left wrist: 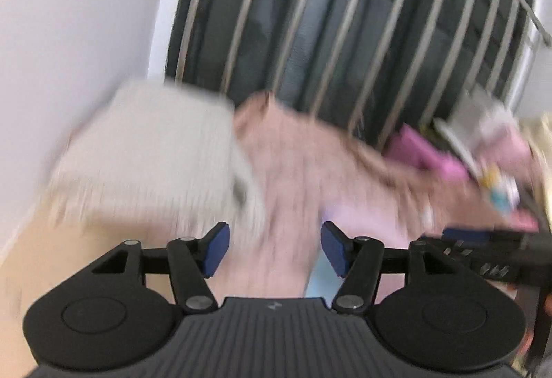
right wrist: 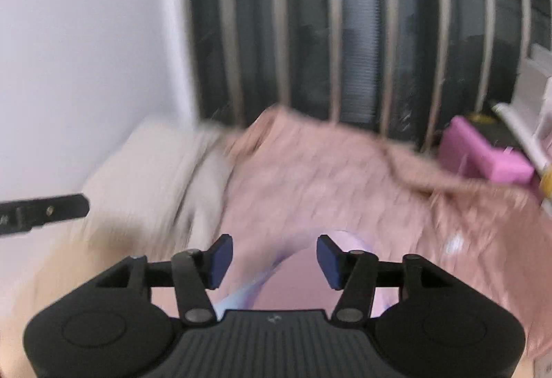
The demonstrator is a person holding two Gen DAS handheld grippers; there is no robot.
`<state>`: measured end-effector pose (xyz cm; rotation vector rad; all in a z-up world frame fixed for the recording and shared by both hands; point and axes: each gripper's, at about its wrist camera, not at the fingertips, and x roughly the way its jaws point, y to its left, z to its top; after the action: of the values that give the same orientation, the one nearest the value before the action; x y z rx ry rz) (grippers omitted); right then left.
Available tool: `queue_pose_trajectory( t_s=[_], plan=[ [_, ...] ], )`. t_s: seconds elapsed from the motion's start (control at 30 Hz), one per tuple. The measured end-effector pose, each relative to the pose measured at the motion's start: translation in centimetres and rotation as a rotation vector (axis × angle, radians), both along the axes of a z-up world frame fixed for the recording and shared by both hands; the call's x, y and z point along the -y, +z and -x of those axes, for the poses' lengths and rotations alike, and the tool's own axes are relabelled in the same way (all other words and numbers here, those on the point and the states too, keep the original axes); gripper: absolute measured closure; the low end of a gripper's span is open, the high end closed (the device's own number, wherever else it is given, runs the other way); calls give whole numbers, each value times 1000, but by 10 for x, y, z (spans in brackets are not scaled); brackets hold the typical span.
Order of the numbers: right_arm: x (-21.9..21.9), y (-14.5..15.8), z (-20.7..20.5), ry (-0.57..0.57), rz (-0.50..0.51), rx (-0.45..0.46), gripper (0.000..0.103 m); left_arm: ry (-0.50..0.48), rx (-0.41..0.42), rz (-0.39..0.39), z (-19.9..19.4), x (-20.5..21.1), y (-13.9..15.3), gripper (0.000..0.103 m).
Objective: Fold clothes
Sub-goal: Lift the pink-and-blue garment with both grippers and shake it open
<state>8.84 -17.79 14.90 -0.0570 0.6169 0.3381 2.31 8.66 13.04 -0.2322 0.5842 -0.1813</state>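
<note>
Behind everything stands a dark window crossed by pale upright bars, with a white wall to its left. Both views are smeared by motion blur, so edges and textures are hard to make out. Below the window a rumpled pink garment spreads across a tan surface, lying ahead of and partly under both claws. Just left of it sits a folded whitish-grey cloth. At far right is a magenta box beside blurred clutter that cannot be identified. The left gripper has its blue pads apart, holding nothing; only its view shows the right tool's black body entering at right. The right gripper is likewise spread wide and empty, over a lilac patch of fabric.
</note>
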Motion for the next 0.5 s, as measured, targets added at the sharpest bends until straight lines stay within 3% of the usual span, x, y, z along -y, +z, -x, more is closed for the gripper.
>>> queue_pose_trajectory(
  t_s=[0.17,0.23,0.33,0.37,0.4,0.47,0.5],
  plan=[
    [13,-80,129,186,60,-85,42,-176,-131,70,89,25,-79,39],
    [16,-100,160,193,74,-88,43,-240,-164,121,100,41,-92,40],
    [21,-120,183,160,74,-102,44,-280,-174,113,101,64,-98,44],
    [22,-123,183,147,57,-108,46,-285,-179,107,99,71,-101,54],
    [23,-126,182,134,41,-114,49,-283,-194,102,95,77,-104,72],
    [24,-131,184,107,20,-115,69,-300,-222,98,89,88,-112,95],
    [24,-133,186,93,18,-107,73,-309,-233,93,85,92,-114,96]
  ],
)
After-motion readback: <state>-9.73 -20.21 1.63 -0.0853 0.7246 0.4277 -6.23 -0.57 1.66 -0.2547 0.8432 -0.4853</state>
